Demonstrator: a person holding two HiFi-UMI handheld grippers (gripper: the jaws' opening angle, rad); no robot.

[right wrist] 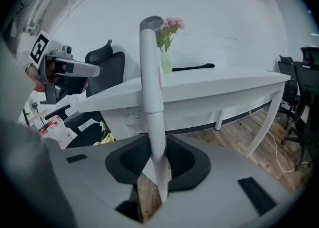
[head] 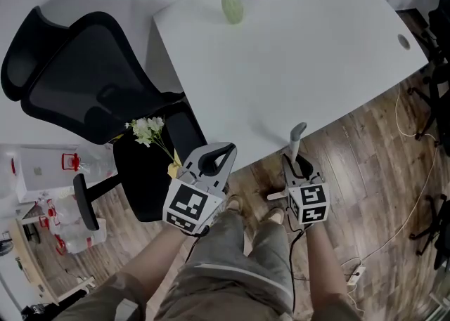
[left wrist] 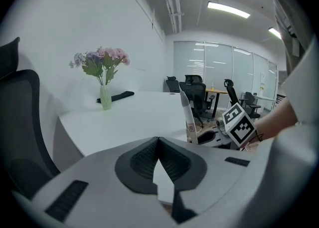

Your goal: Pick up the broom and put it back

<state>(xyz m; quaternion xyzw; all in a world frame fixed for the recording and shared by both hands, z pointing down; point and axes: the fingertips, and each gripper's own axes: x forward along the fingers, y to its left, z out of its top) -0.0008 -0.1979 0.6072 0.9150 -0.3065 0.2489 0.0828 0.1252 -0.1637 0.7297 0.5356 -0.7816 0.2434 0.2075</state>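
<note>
The right gripper (right wrist: pixel 155 158) is clenched on the upright grey broom handle (right wrist: pixel 150 87) at the white worktop's (head: pixel 295 53) near edge, where the left gripper (left wrist: pixel 158 148) hangs closed and empty.

I saw bright, even light from ceiling strips (left wrist: pixel 228 10); the white table (head: pixel 295 53) looked washed out. Both gripper views curved hard toward dark, vignetted corners, with soft foregrounds.
</note>
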